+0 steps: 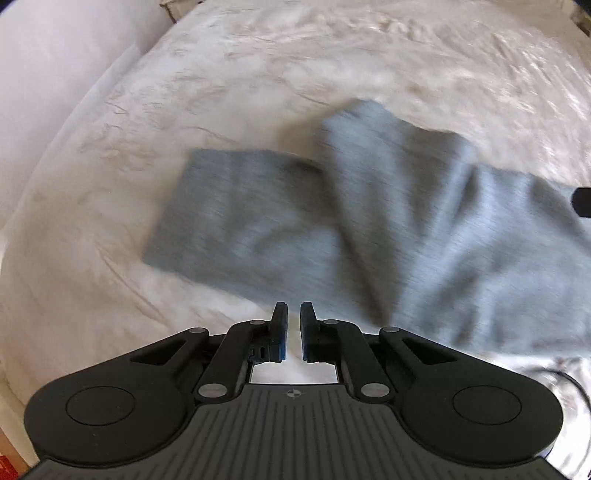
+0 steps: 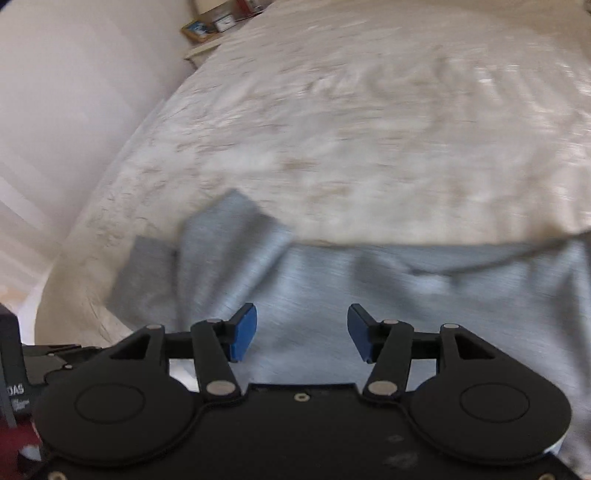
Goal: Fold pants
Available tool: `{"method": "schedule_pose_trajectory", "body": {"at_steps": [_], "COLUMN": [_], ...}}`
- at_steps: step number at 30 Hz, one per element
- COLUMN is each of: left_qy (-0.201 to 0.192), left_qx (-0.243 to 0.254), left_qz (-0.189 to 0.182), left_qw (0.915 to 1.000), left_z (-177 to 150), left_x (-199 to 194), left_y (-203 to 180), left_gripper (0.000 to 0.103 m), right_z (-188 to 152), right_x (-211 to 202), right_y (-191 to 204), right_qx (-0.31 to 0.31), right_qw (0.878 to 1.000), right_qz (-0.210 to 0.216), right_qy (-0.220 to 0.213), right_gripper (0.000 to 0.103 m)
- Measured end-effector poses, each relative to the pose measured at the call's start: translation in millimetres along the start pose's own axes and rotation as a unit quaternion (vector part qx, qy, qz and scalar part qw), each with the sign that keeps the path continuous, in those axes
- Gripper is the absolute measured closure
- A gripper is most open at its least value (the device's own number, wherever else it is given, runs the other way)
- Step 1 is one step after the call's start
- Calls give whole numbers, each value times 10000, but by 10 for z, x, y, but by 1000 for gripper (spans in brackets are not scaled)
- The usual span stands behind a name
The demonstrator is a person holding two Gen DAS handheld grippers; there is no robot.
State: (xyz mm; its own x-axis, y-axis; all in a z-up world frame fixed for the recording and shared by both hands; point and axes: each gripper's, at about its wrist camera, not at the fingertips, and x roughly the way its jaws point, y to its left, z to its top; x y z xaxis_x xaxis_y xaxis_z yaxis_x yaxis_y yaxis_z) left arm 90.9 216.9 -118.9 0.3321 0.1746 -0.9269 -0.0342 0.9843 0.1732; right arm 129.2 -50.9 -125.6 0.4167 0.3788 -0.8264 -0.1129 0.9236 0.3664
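Note:
Grey pants (image 1: 369, 221) lie spread on a cream bedspread (image 1: 258, 74), with one leg end flat at the left and another leg lying over it toward the back. My left gripper (image 1: 293, 328) hovers above the pants' near edge; its jaws stand almost together with a thin gap and nothing between them. In the right wrist view the pants (image 2: 369, 295) stretch across the bed (image 2: 369, 110). My right gripper (image 2: 302, 332) is open and empty above the pants' middle. Both views are motion-blurred.
A pale wall (image 2: 74, 110) runs along the bed's left side. A small shelf with picture frames (image 2: 214, 26) stands at the far left corner. Part of the other gripper (image 2: 37, 365) shows at the lower left, and a dark part (image 1: 581, 201) at the right edge.

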Motion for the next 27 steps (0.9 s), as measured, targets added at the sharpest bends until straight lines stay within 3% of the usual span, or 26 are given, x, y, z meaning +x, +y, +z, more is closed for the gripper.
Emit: {"method": "schedule_pose_trajectory", "body": {"at_steps": [6,9,11,12,13,14,16,22,25,27], "left_qy": [52,39,35,51,69,91,80,35,-84,-19], "left_qx": [-329,-265,-221,-212,-203,-172,-82,292,534,609], "left_qz": [-39,-149,-244,-331,-406,-491,-635,-1417,-1717,-1662], "left_qw": [9994,9995,9995,9992,9989,9986,9979,9895,9837,9842], "left_z": [460,602,629,649,653,663,710,903,1005,1076], "left_x": [361,459,505,524,539,541,563,673,790,964], "left_y": [599,692,702,715,713,706,676,332,81,-54], "left_gripper": [94,94,94,94,94,94,94,94,94,94], "right_z": [217,265,310,316,326,356,480,1048,1195,1217], "right_x": [714,994,1149,1228,1278,1308,1222,342,131,64], "right_y": [412,391,348,352,349,364,425,518,492,492], "right_qx": [380,731,1016,1126,1230,1277,1129,615,571,576], "right_qw": [9990,9968,9941,9927,9910,9901,9929,9938,9914,9906], "right_qz": [-17,-27,35,55,70,142,172,1,-98,-135], "right_qy": [228,323,373,428,514,558,346,-927,-1173,-1234], "right_gripper": [42,43,49,67,100,98,99,99,99,99]}}
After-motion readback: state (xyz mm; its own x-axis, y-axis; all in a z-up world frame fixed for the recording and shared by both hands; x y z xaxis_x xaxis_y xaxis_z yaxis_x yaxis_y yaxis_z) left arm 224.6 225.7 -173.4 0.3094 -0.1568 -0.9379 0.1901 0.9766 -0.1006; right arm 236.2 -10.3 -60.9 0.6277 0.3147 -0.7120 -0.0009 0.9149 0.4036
